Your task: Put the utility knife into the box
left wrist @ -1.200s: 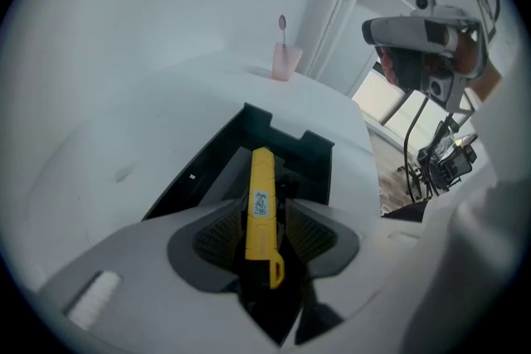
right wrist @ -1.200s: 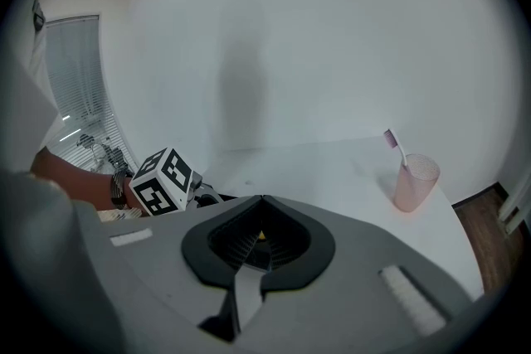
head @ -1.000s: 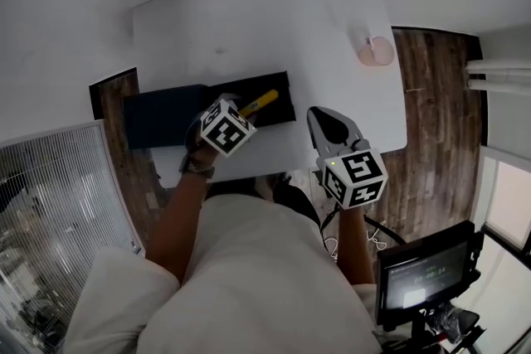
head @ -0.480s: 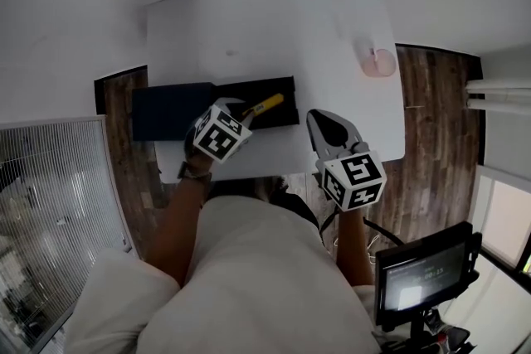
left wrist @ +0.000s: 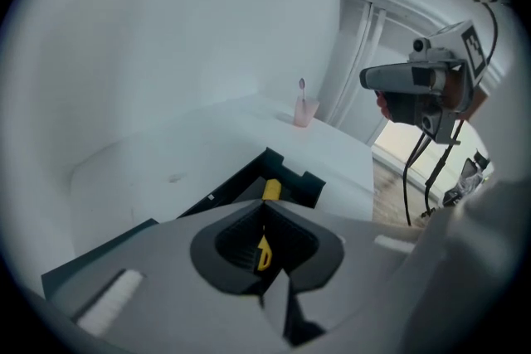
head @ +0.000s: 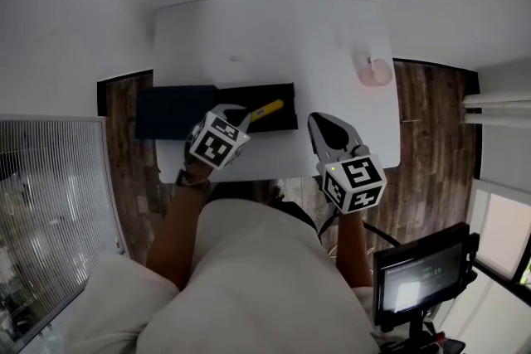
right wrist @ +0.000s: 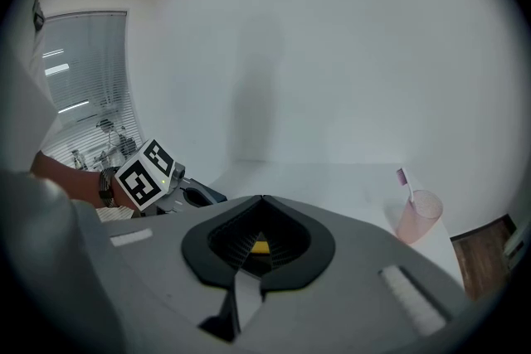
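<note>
The yellow utility knife [head: 267, 108] lies inside the open black box [head: 282, 91] on the white table [head: 274, 29]. My left gripper [head: 237, 113] sits at the box's near edge with its jaws shut; the tips meet just short of the knife [left wrist: 271, 190] and nothing is between them. In the left gripper view the box rim [left wrist: 286, 170] shows right past the left gripper [left wrist: 264, 201]. My right gripper [head: 325, 122] hovers over the table's near right part with its jaws shut and empty [right wrist: 262, 197].
The box's dark lid [head: 170, 112] lies flat to the left, hanging past the table edge. A pink cup with a toothbrush [head: 375, 72] stands at the table's right edge. A monitor [head: 419, 273] sits on the floor at lower right.
The left gripper has drawn back a little toward me, away from the knife. The knife stays in the box. The right gripper has barely moved.
</note>
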The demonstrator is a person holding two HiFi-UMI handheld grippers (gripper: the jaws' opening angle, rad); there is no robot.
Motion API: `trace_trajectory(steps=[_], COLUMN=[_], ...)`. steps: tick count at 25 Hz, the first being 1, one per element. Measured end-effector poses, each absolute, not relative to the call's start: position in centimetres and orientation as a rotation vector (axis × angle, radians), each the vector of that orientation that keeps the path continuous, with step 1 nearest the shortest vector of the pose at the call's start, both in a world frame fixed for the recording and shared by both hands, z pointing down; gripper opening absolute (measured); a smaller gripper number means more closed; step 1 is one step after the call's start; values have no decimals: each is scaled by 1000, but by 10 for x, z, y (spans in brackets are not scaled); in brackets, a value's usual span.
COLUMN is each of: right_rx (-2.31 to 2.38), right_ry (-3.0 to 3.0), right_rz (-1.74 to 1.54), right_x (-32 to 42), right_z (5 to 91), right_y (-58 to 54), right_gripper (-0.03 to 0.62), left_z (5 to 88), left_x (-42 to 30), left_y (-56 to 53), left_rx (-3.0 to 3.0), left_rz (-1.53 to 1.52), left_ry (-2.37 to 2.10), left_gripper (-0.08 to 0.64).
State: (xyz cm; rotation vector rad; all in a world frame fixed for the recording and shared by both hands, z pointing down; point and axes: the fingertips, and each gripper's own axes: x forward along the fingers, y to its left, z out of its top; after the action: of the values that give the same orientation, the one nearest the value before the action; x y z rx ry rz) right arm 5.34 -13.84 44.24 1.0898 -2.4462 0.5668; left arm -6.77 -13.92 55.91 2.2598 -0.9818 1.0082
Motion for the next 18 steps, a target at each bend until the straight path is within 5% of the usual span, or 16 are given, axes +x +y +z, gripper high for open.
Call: trace_trajectory(steps=[18], right_rx=[1036], right_ry=[-2536], right_rz=[412], right_x=[39], right_z=[410], right_y=[-146], right_gripper=[3], left_z=[480], left_x=[-97], left_y=[-159], left_rx=[2330], left_rz=[730], left_ry=[-1393], left_gripper=[0])
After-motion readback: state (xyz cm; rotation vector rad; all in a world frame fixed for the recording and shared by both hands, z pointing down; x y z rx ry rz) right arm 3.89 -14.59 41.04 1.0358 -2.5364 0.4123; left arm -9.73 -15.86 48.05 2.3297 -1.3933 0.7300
